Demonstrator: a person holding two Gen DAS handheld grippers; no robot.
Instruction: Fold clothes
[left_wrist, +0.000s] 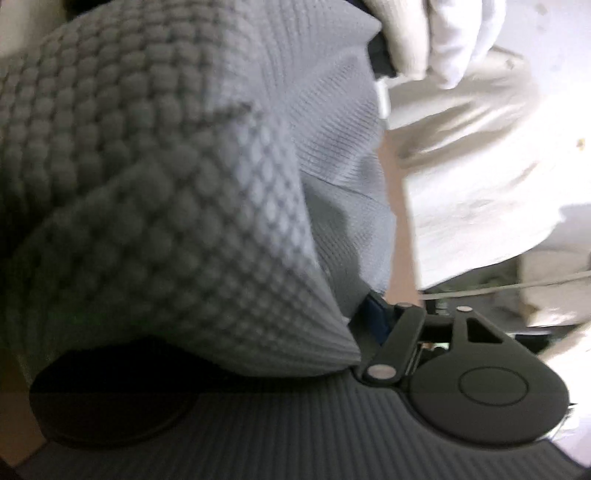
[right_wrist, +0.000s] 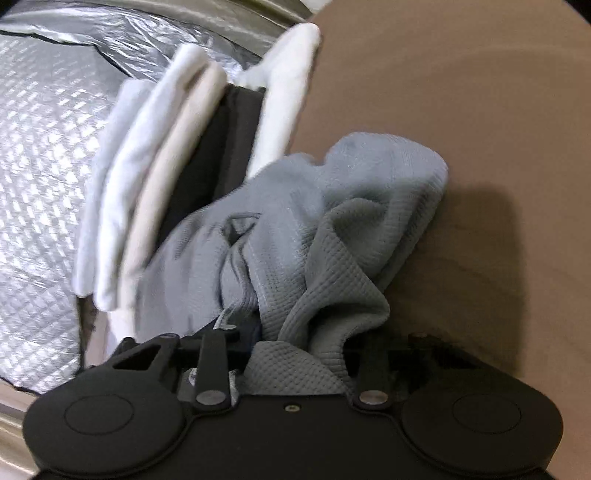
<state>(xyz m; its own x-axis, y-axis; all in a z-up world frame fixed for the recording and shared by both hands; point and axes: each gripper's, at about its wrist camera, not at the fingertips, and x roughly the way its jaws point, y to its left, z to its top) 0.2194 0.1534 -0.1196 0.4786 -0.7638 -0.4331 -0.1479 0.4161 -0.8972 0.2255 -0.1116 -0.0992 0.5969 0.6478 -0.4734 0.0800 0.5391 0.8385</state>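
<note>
Right gripper (right_wrist: 291, 347) has grey waffle cloth (right_wrist: 314, 221) bunched between its fingers; can't tell if it's clamped. Cloth lies crumpled on brown table (right_wrist: 480, 129), against stacked folded whites (right_wrist: 147, 177). Left gripper (left_wrist: 369, 314) mostly buried under the cloth (left_wrist: 166, 166), state unclear.

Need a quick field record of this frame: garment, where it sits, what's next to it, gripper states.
garment: grey waffle-knit cloth, crumpled, not yet folded
surface: brown tabletop
neighbours: stack of folded white and dark items touching the cloth on the picture's left; silver quilted sheet beyond the stack
right gripper: cloth bunched between the fingers; pad contact hidden
left gripper: cloth draped over most of the view, fingertips hidden
image quality: both views motion-blurred
</note>
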